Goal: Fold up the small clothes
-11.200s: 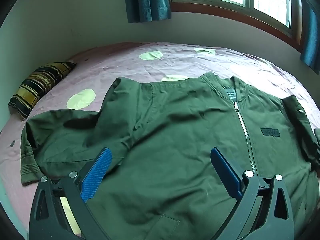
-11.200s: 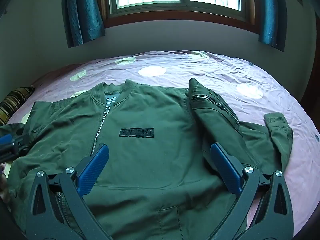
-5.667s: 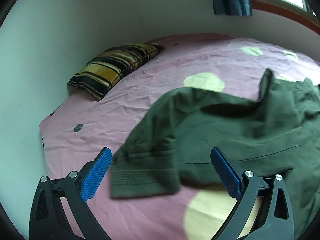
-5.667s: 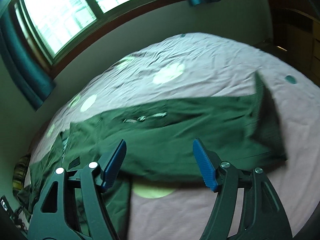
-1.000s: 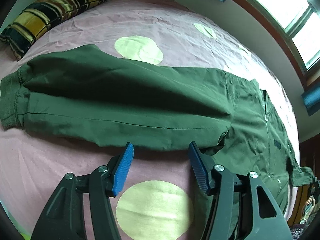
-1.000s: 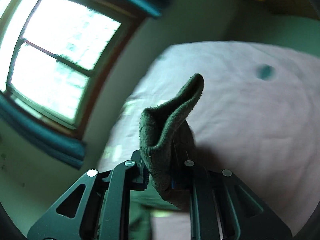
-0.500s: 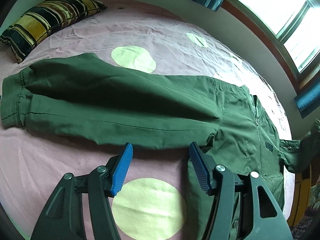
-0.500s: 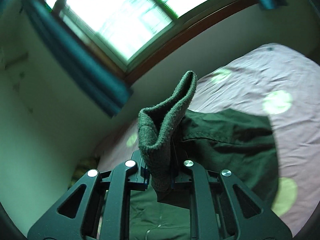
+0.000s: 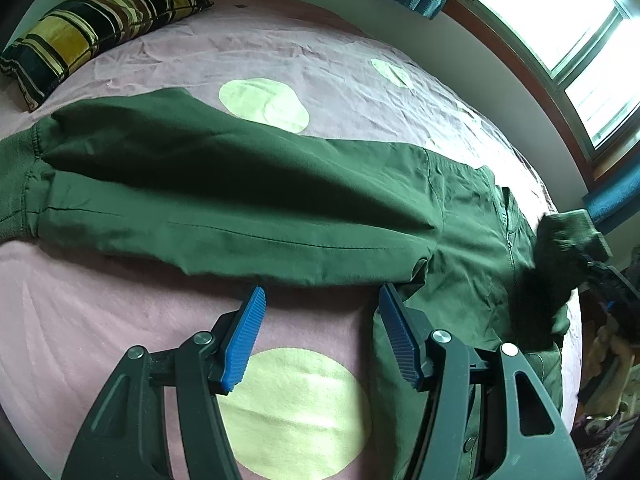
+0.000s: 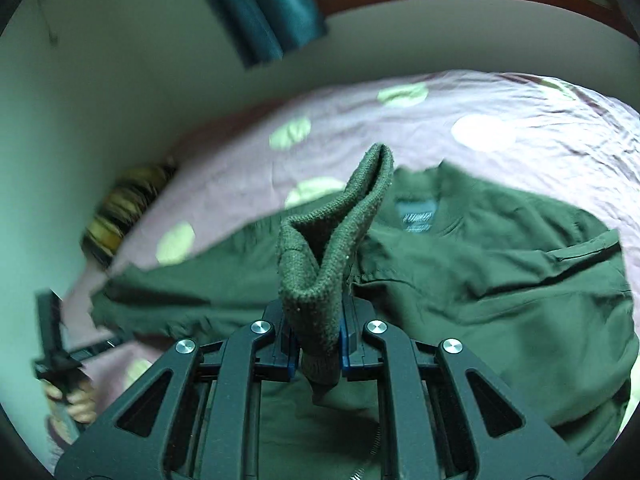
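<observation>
A dark green zip jacket lies on the pink bed. Its left sleeve is stretched flat to the left, ribbed cuff at the far left edge. My left gripper is open and empty, just in front of that sleeve near the armpit. My right gripper is shut on the ribbed cuff of the right sleeve and holds it raised over the jacket's chest. In the left wrist view the lifted cuff and right gripper show blurred at the far right.
The pink bedsheet has pale green dots. A striped pillow lies at the head, against the wall. A window with teal curtains is behind the bed. The person's hand holds the left gripper's handle.
My right gripper has carried the right sleeve's cuff inward over the jacket's body. My left gripper stayed open by the left sleeve, shifting only slightly.
</observation>
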